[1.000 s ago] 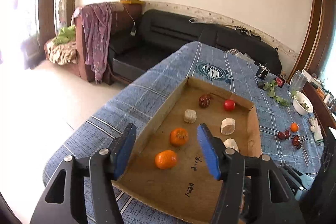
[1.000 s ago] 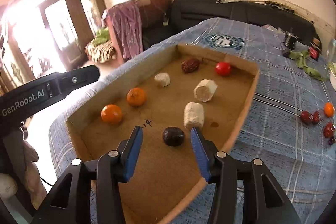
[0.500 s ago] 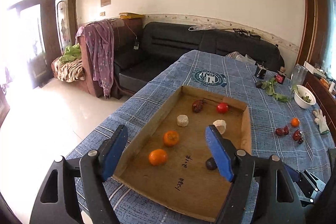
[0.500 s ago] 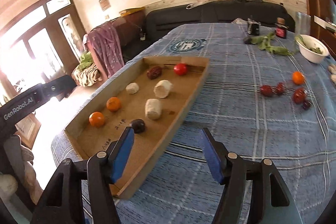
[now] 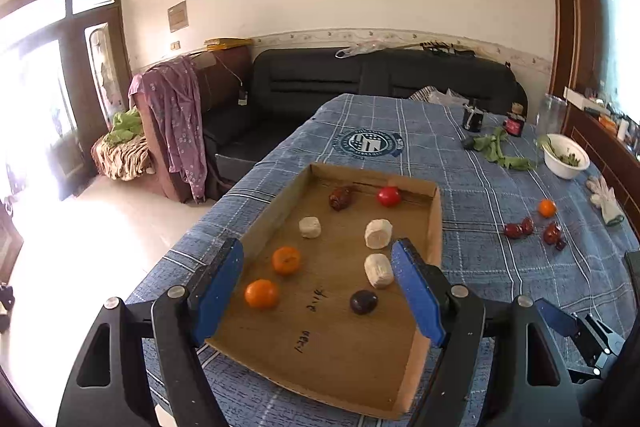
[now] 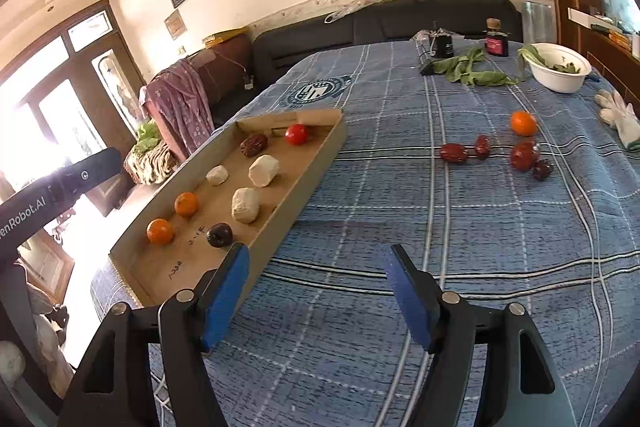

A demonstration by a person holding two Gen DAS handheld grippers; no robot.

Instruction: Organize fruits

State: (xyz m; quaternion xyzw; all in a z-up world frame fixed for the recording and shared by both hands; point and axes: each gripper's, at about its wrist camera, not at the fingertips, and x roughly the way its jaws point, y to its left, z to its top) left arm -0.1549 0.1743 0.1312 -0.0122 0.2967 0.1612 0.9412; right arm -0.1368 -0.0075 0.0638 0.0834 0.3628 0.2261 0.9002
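Observation:
A shallow cardboard tray (image 5: pixel 435 223) lies on the blue checked cloth. It holds two oranges (image 5: pixel 261 293), three white chunks (image 5: pixel 378 270), a dark plum (image 5: pixel 363 301), a red date (image 5: pixel 340 197) and a tomato (image 5: pixel 388 196). My left gripper (image 5: pixel 316 251) hovers open over the tray's near end, empty. My right gripper (image 6: pixel 317 253) is over bare cloth just right of the tray (image 6: pixel 312 179); its jaws are opening with nothing between them. Loose on the cloth farther right lie an orange (image 6: pixel 523 123) and several red dates (image 6: pixel 453 152).
At the table's far right are a white bowl of greens (image 6: pixel 560 71), loose leaves (image 6: pixel 472 73), a pale glove (image 6: pixel 618 115) and dark jars (image 6: pixel 496 43). The table edge drops off left of the tray. A black sofa (image 5: pixel 360 83) stands behind.
Both grippers pulled back from the tray and spread wider. The right one swung right, off the tray and over the cloth, leaving the dark plum lying in the tray.

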